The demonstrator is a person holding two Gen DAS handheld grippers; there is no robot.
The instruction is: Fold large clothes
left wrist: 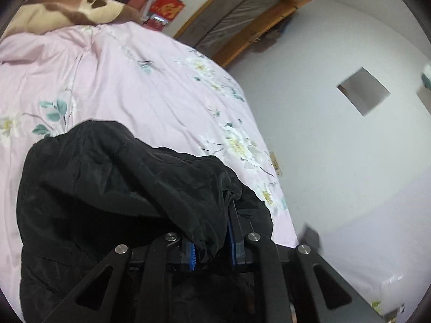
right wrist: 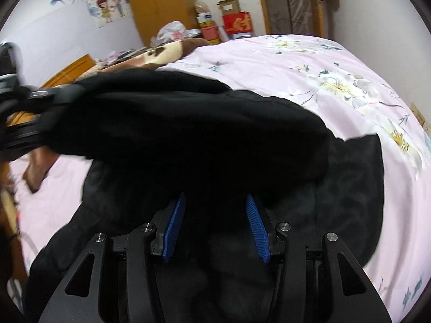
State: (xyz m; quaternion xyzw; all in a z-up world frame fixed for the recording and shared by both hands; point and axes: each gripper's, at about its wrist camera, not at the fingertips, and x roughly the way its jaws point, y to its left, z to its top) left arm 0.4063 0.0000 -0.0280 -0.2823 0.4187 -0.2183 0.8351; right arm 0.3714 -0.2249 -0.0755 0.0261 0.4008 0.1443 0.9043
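The left tongs point(left wrist: 212, 242) pinch a fold of the black garment point(left wrist: 113, 177), lifted over the pink floral bed point(left wrist: 150, 86). The right tongs point(right wrist: 215, 228) stand apart above the dark cloth, seemingly not gripping it.

Black garment point(left wrist: 107, 177), pink floral bedsheet point(left wrist: 134, 80), blue gripper pads point(right wrist: 175, 228)

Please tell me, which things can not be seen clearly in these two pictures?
- Left wrist view: left gripper fingertips, buried in the black garment.
- Right wrist view: the garment's shape; a dark, blurred mass, bottom cut off by the right gripper.
- Right wrist view: the far gripper at the left edge, blurred and cut off.
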